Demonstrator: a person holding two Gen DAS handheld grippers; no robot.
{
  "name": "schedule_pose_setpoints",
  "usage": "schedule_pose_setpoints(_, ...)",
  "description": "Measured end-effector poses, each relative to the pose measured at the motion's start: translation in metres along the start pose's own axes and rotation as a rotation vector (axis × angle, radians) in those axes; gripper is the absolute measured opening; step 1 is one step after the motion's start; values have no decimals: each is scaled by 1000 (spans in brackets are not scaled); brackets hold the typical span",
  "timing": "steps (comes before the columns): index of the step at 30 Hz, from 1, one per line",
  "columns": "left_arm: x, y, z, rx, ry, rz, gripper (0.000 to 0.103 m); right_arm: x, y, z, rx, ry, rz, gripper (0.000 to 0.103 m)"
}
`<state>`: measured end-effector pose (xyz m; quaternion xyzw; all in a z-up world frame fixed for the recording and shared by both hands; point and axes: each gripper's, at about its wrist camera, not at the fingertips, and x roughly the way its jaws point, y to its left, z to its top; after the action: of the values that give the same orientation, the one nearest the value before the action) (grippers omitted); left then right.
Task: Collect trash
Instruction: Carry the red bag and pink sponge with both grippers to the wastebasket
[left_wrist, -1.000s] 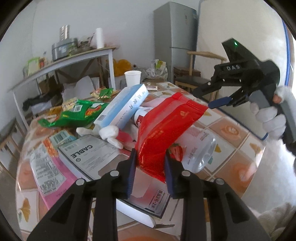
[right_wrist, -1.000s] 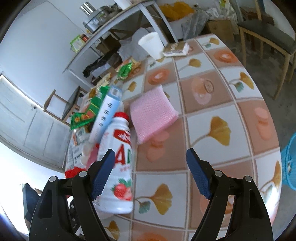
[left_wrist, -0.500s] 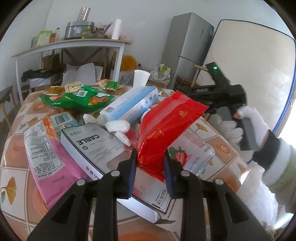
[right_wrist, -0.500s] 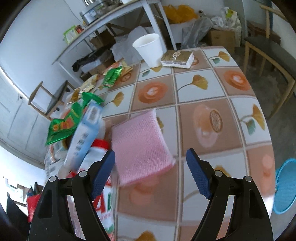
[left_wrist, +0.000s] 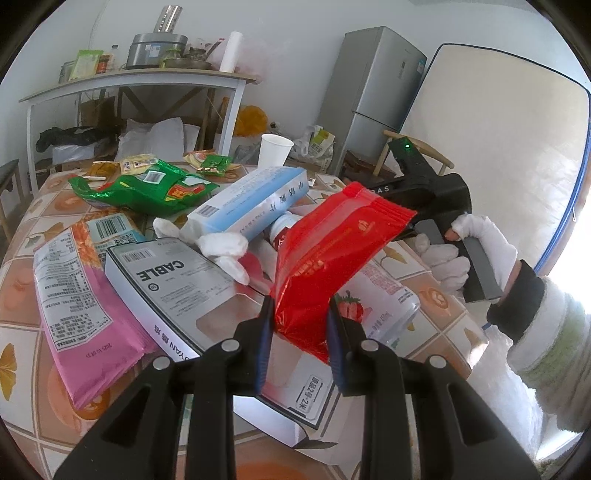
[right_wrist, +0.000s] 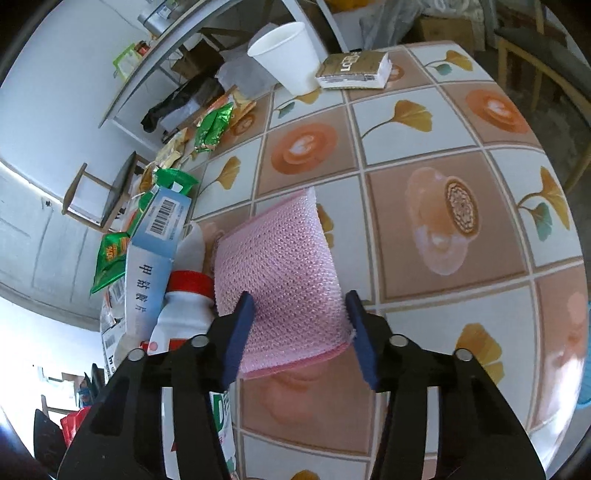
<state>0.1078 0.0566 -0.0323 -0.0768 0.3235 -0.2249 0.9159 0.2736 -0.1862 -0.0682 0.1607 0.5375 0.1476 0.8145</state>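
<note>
Holding a red snack packet upright over the tiled table, my left gripper is clamped on the packet's lower end, both blue pads pressed against the foil. Left wrist view: beneath the packet lies a white strawberry-drink bottle on its side, and left of it a grey box marked CABLE rests on a pink packet. Behind these, a light-blue carton leans across the pile, with a green packet further back and a white paper cup near the far edge. At right, a white-gloved hand grips the black right gripper's handle; its fingertips are hidden behind the red packet in this view.

Right wrist view: my right gripper points steeply down at a pink mesh sponge lying flat on the table. Its jaws have just been closing, and the sponge's near end now sits between them; the left pad touches the sponge's edge, while the right pad stands just beside the corner, so I cannot tell whether the grip is firm. Left of the sponge, touching it, lies the red-capped bottle with the blue carton over it. The paper cup and a small brown book-like pack stand at the far edge.
</note>
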Motion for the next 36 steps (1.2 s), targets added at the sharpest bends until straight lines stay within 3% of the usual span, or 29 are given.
schedule_pose_setpoints(10, -4, 2, 1, -16, -17, 1, 26, -29, -14, -15, 68, -67, 22, 28)
schedule_pose_setpoints(20, -12, -4, 5, -9, -54, -8, 26, -63, -53, -38, 179, -124, 87, 26)
schedule_pose_setpoints(25, -13, -8, 8, -3, -64, -3, 26, -72, -72, -48, 259, -124, 186, 26)
schedule_pose_setpoints(36, -31, -13, 16, -10, -128, 12, 26, -93, -72, -60, 285, -149, 241, 26)
